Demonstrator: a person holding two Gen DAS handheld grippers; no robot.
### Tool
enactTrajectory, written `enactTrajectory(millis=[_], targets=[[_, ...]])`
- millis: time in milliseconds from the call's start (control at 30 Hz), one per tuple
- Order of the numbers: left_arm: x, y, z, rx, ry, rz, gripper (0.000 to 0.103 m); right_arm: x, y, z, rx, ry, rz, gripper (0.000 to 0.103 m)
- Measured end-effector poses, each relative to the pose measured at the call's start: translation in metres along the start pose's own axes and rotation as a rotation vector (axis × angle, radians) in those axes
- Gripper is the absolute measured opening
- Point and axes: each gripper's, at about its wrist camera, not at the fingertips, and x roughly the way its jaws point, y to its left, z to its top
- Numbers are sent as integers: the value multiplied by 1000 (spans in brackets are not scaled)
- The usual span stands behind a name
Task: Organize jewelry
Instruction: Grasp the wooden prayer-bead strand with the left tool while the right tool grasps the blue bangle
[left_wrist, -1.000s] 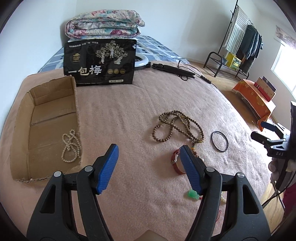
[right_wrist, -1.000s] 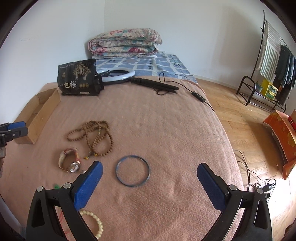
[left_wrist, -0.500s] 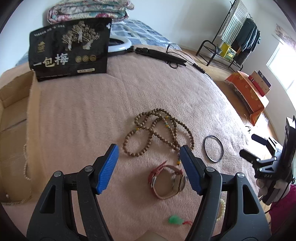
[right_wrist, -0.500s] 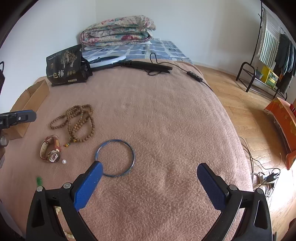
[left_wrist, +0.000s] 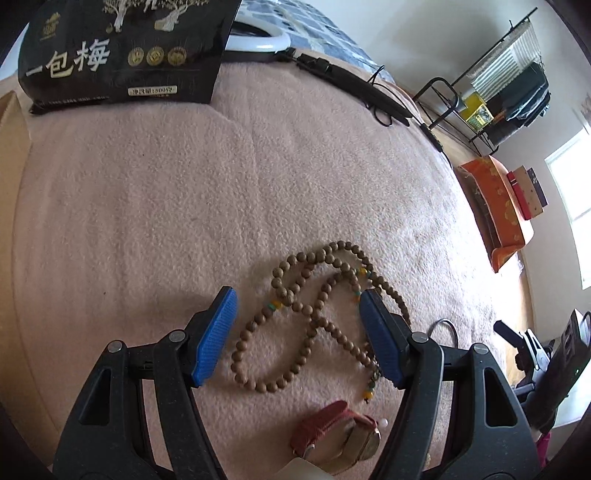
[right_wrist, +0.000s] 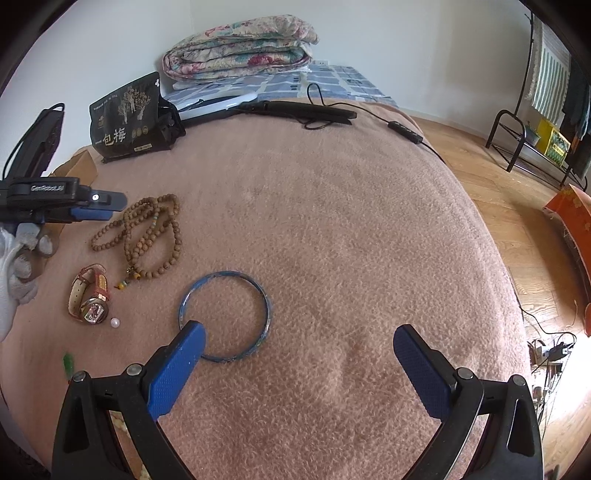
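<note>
A brown wooden bead necklace lies coiled on the pink blanket; it also shows in the right wrist view. My left gripper is open, low over it, with its blue pads on either side of the beads. A red-strap watch lies just behind the left gripper, also seen in the right wrist view. A blue bangle lies in front of my right gripper, which is open and empty; its left pad overlaps the bangle's near edge. A small pearl and a green pendant lie nearby.
A black snack bag stands at the back, with a ring light and its cable behind. A cardboard box edge is at the far left. Folded quilts lie at the bed's head. The floor drops off right.
My left gripper has moved forward and down from the box side to straddle the bead necklace. My right gripper has moved closer to the blue bangle.
</note>
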Motion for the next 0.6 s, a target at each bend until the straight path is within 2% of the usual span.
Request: enactTrajectory(millis=[233, 333, 467, 533, 600], targets=[[14, -6, 2, -5, 22, -23, 71, 15, 1, 4, 16, 29, 49, 102], [14, -15, 0, 14, 38, -30, 71, 20, -1, 5, 38, 38, 55, 95], [18, -36, -7, 84, 46, 22, 71, 30, -5, 7, 70, 60, 73, 84], [22, -47, -10, 124, 47, 59, 71, 34, -2, 8, 62, 69, 65, 82], [25, -58, -14, 168, 52, 97, 71, 36, 1, 9, 43, 81, 49, 75]])
